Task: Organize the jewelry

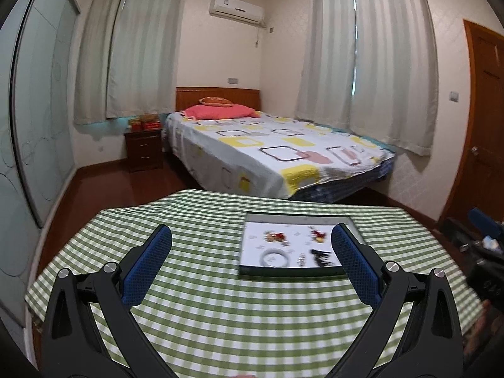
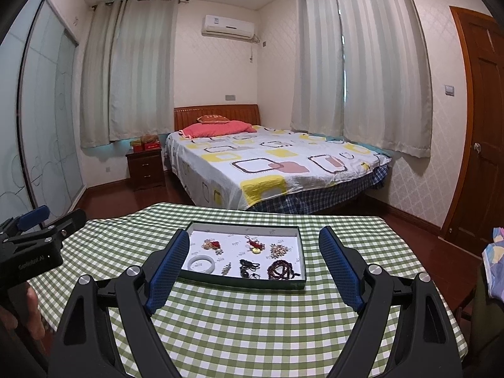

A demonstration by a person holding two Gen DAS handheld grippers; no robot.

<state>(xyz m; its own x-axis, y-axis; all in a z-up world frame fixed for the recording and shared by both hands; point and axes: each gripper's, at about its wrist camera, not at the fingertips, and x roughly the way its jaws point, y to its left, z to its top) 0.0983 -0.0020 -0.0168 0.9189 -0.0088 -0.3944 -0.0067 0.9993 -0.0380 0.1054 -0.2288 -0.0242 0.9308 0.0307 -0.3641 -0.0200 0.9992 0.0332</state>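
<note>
A shallow dark-rimmed tray with a white floor lies on the green checked table. In it lie a white bangle, a red charm cluster, a red tassel with gold coin, a pale bead bracelet, a dark red bead bracelet, a black necklace and a small silver piece. My right gripper is open and empty, just in front of the tray. My left gripper is open and empty, left of the tray; it also shows at the left edge of the right wrist view.
The table's far edge drops to a dark wood floor. Beyond it stand a bed with a patterned sheet, a nightstand, curtains and a wooden door on the right. A cloth-covered object sits at the right edge.
</note>
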